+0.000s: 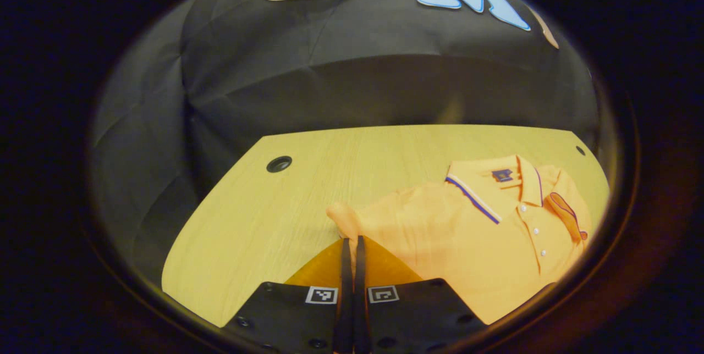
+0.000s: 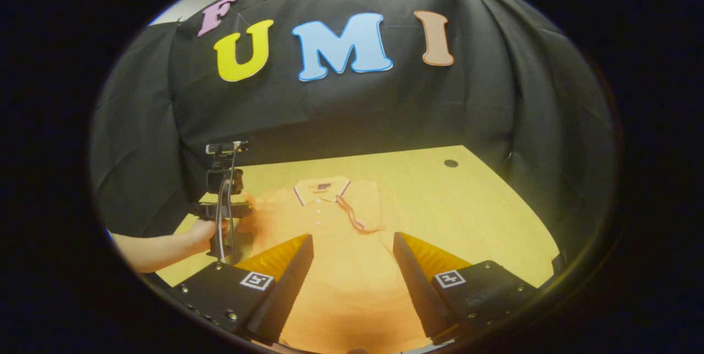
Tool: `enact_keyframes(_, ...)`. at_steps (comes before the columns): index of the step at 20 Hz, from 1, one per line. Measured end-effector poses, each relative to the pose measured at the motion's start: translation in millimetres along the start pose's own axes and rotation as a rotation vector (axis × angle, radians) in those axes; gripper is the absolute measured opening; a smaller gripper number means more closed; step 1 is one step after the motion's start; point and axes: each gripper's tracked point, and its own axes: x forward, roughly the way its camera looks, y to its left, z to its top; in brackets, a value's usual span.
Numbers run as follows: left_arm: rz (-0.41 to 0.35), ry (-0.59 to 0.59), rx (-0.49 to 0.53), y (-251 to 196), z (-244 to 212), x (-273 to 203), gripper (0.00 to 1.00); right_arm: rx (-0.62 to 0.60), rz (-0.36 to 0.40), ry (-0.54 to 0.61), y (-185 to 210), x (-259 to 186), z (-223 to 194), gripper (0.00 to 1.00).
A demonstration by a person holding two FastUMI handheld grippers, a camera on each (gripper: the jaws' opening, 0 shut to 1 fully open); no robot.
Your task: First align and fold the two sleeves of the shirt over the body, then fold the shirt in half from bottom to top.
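An orange polo shirt (image 1: 484, 233) lies face up on the wooden table (image 1: 264, 216), collar (image 1: 495, 183) toward the far edge. My left gripper (image 1: 352, 239) is shut on the bunched end of one sleeve (image 1: 342, 215), held at the shirt's side. In the right gripper view the shirt (image 2: 341, 288) spreads below my right gripper (image 2: 352, 244), which hovers open over its lower body, fingers wide apart with nothing between them. The other sleeve, with its dark-trimmed cuff (image 2: 357, 221), lies folded over the chest. The left gripper (image 2: 245, 214) shows there at the shirt's left edge, held by a hand (image 2: 202, 231).
A round cable hole (image 1: 279, 164) sits in the table near its far corner, and another hole (image 2: 451, 163) shows in the right gripper view. Black cloth walls close in behind the table. Bare wood (image 2: 467, 216) lies to the right of the shirt.
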Motion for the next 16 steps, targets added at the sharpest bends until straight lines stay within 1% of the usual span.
enact_keyframes(3, -0.028, -0.03, 0.028, -22, 15, -10, 0.07, 0.019, -0.023, 0.005, -12, -1, -6, 0.91)
enact_keyframes(5, -0.056, -0.031, 0.041, -39, 17, -14, 0.07, 0.024, -0.035, 0.005, -19, -3, -8, 0.94)
enact_keyframes(6, -0.065, -0.029, 0.054, -48, 16, -15, 0.07, 0.026, -0.039, 0.005, -21, -5, -9, 0.89)
enact_keyframes(9, -0.096, -0.01, 0.098, -74, 5, -16, 0.07, 0.033, -0.049, 0.006, -28, -8, -14, 0.89)
enact_keyframes(10, -0.103, -0.003, 0.109, -82, 2, -15, 0.07, 0.033, -0.054, 0.009, -31, -9, -15, 0.94)
enact_keyframes(11, -0.109, 0.004, 0.119, -88, -2, -15, 0.07, 0.032, -0.058, 0.011, -34, -11, -17, 0.94)
enact_keyframes(12, -0.115, 0.01, 0.125, -95, -5, -15, 0.07, 0.031, -0.062, 0.015, -36, -13, -18, 0.94)
enact_keyframes(13, -0.121, 0.019, 0.13, -101, -7, -15, 0.07, 0.03, -0.066, 0.016, -39, -14, -21, 0.89)
enact_keyframes(14, -0.127, 0.024, 0.133, -106, -10, -15, 0.05, 0.027, -0.07, 0.017, -42, -16, -22, 0.94)
enact_keyframes(15, -0.13, 0.027, 0.137, -110, -10, -16, 0.06, 0.023, -0.072, 0.02, -45, -17, -24, 0.94)
enact_keyframes(16, -0.126, 0.024, 0.142, -113, -11, -16, 0.07, 0.018, -0.072, 0.023, -47, -18, -26, 0.89)
